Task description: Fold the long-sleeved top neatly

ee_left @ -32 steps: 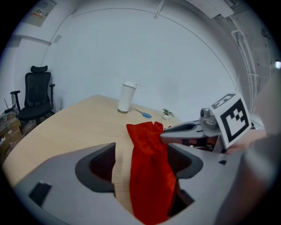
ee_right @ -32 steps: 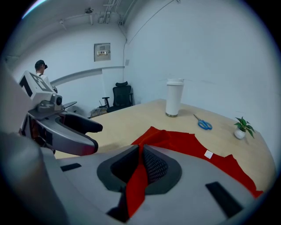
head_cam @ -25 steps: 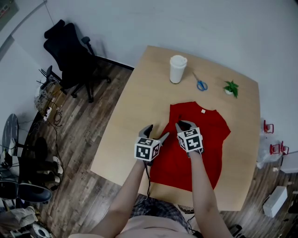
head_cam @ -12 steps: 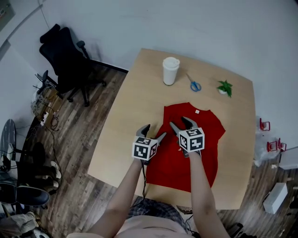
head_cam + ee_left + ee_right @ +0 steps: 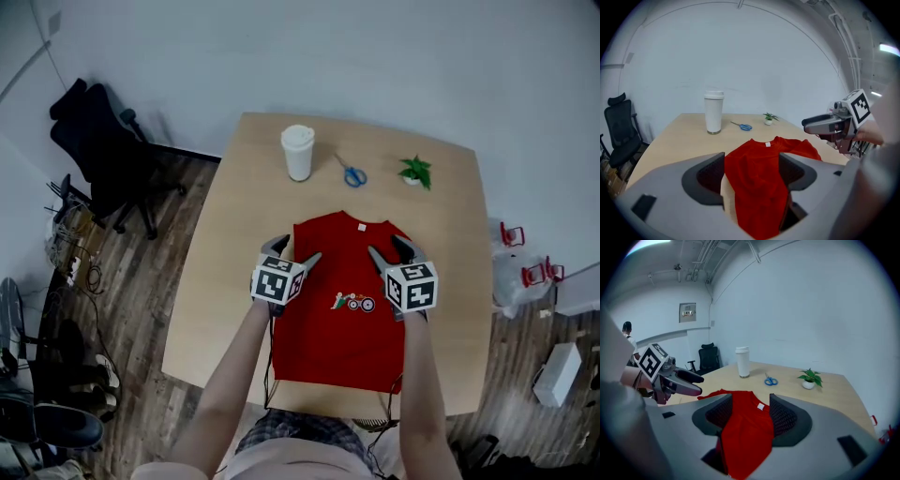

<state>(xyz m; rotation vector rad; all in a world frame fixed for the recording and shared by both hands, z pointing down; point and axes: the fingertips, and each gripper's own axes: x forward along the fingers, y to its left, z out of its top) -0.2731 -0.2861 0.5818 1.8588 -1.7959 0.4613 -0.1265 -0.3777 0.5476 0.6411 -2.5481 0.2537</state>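
**Grippers part over red top [image 5: 337, 328] on bench [image 5: 225, 281]**

The long-sleeved top lies front-up on the pale wooden bench. A white cup [image 5: 298, 152], blue scissors [image 5: 352, 174] and a small potted plant [image 5: 413, 171] stand along the far edge. A black office chair [image 5: 94, 141] stands on the plank floor [image 5: 141, 309]. A second ago both grippers sat close together over the cloth. Now the left gripper [image 5: 292, 250] and right gripper [image 5: 390, 248] are above its opposite edges, fingers spread, holding nothing.
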